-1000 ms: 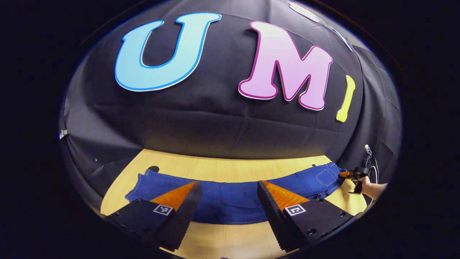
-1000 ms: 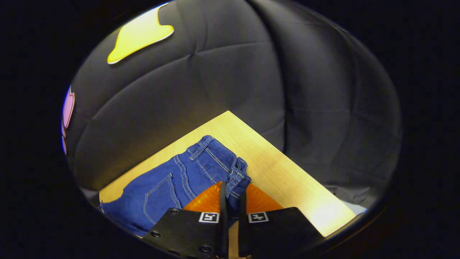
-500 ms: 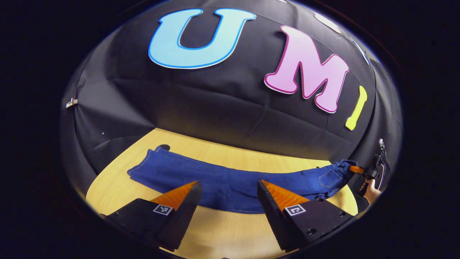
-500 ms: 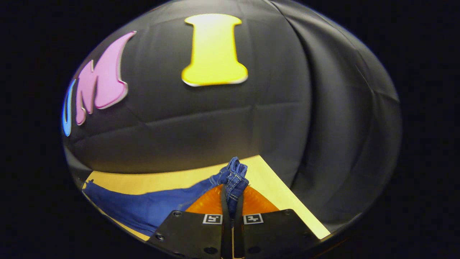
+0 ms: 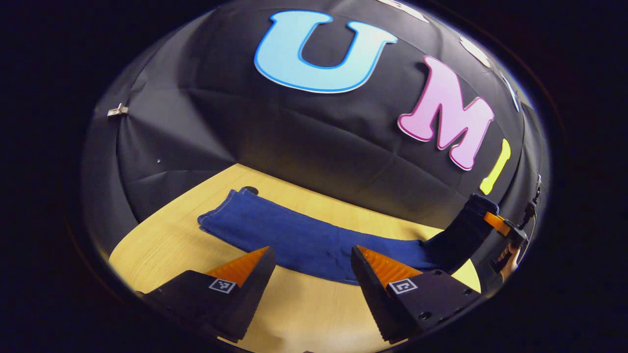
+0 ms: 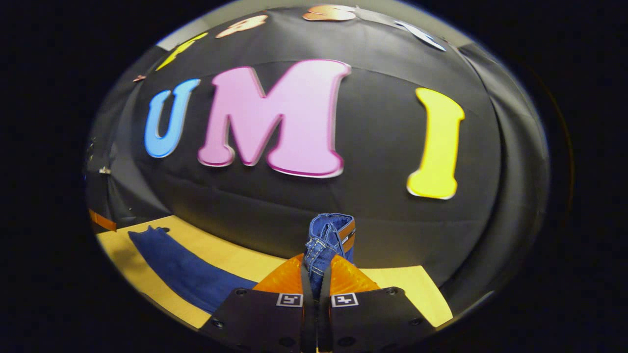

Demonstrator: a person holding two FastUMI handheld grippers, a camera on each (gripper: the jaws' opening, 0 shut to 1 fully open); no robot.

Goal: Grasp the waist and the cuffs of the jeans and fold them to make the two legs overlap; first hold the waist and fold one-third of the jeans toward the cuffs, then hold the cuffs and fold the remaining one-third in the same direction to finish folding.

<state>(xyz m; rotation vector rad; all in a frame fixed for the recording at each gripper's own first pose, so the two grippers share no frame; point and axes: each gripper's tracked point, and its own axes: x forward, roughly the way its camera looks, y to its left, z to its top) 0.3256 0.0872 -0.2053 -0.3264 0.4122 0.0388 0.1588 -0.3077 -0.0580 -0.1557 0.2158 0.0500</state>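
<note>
The jeans point(image 5: 304, 240) lie lengthwise on the table point(image 5: 167, 245), their waist point(image 6: 326, 238) lifted above it and pinched between the right gripper's point(image 6: 315, 294) 2 fingers. The left gripper point(image 5: 309, 279) hangs spread, holding nothing, over the table's near edge beside the jeans.

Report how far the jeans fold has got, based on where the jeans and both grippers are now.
Done: the jeans lie as one narrow strip on the table, so the legs look overlapped. In hand: the right gripper is shut on the waist, raised off the table, starting the first third toward the cuffs. The left gripper hangs open above the middle. Left: lay the waist down, then fold the cuffs.
</note>
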